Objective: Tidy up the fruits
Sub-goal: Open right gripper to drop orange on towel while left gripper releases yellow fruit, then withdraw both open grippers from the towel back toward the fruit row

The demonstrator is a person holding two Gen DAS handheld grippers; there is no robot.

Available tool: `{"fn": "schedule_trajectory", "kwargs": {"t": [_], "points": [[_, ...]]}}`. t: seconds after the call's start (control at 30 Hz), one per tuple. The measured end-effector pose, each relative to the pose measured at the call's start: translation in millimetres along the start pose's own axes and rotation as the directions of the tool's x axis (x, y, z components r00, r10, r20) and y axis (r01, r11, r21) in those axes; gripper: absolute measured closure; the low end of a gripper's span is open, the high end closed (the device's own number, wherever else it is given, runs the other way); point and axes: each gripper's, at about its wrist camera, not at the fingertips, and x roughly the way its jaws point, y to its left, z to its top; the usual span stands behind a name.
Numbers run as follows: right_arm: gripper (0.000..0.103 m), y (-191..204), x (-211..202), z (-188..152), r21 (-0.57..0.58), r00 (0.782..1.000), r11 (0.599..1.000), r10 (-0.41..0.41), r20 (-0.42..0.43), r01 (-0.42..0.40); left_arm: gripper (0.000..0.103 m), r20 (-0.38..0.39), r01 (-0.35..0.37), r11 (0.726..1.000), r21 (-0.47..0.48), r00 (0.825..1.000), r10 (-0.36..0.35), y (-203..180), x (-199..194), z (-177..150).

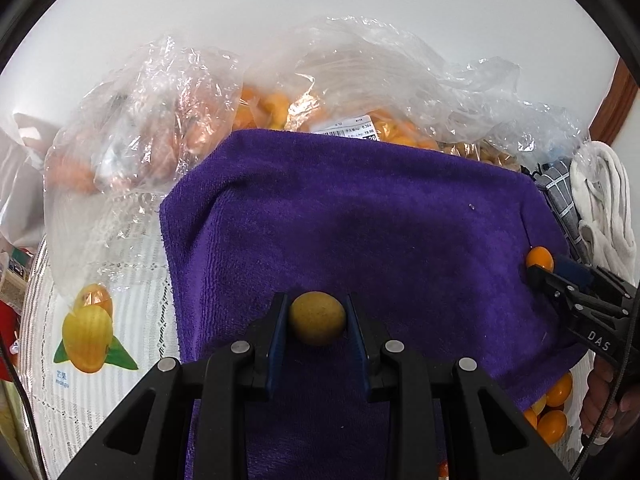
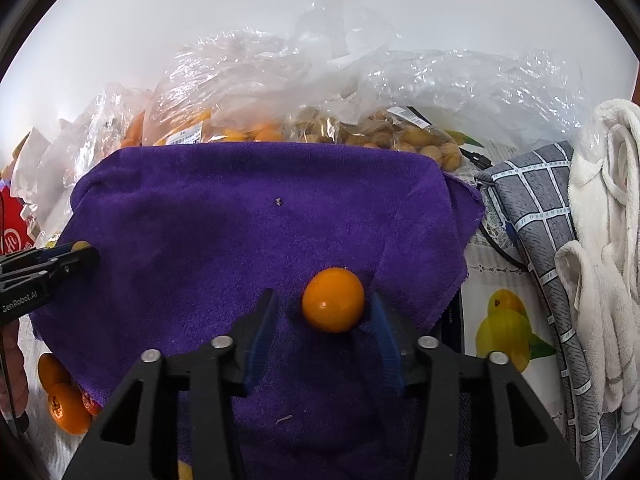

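Note:
A purple towel (image 1: pixel 360 208) (image 2: pixel 240 220) is spread over the table. My left gripper (image 1: pixel 316 300) is shut on a round yellow-brown fruit (image 1: pixel 317 318) just above the towel's near part. In the right wrist view that gripper (image 2: pixel 86 252) pokes in from the left edge with the fruit (image 2: pixel 82 245) at its tip. My right gripper (image 2: pixel 322 298) stands open around a small orange fruit (image 2: pixel 333 299) that rests on the towel. The left pad stands clear of the orange fruit and the right pad is close beside it. The left wrist view shows this pair at the towel's right edge: right gripper (image 1: pixel 536 270), orange fruit (image 1: pixel 540 258).
Clear plastic bags of orange fruits (image 1: pixel 264 108) and of brown fruits (image 2: pixel 400 140) lie behind the towel. Loose orange fruits (image 2: pixel 64 400) (image 1: pixel 554 412) lie by the towel's near edge. A grey checked cloth (image 2: pixel 540 208) and a white towel (image 2: pixel 600 220) lie at the right. A hand (image 1: pixel 604 404) holds the right gripper.

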Motion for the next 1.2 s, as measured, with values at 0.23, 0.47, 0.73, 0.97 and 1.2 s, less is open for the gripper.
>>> {"fn": "schedule_trajectory", "kwargs": {"t": [0.23, 0.47, 0.73, 0.97, 1.2], "points": [[0.033, -2.8, -19.2, 4.8, 0.022, 0.998, 1.0, -0.004, 0.062, 0.003, 0.076, -0.01, 0.003, 1.0, 0.002, 1.0, -0.003, -4.0, 3.9, 0.4], [0.033, -0.2, -34.3, 8.0, 0.041, 0.995, 0.999, -0.013, 0.102, 0.009, 0.071, -0.021, 0.027, 1.0, -0.002, 0.999, -0.027, -4.4, 1.7, 1.5], [0.033, 14.7, -48.6, -4.5, -0.003, 0.993, 0.999, -0.033, 0.109, 0.033, 0.052, 0.019, 0.059, 0.998, -0.001, 0.998, -0.059, -1.4, -18.4, 5.0], [0.033, 4.7, -67.9, -13.4, 0.039, 0.989, 0.997, -0.073, 0.125, 0.068, 0.051, 0.081, 0.066, 0.998, 0.014, 0.995, -0.067, -3.2, -43.3, 6.6], [0.033, -7.3, -88.8, -24.9, 0.078, 0.986, 0.991, -0.113, 0.122, 0.104, 0.051, 0.148, 0.045, 0.998, 0.04, 0.988, -0.051, -11.1, -65.6, 9.1]]}}
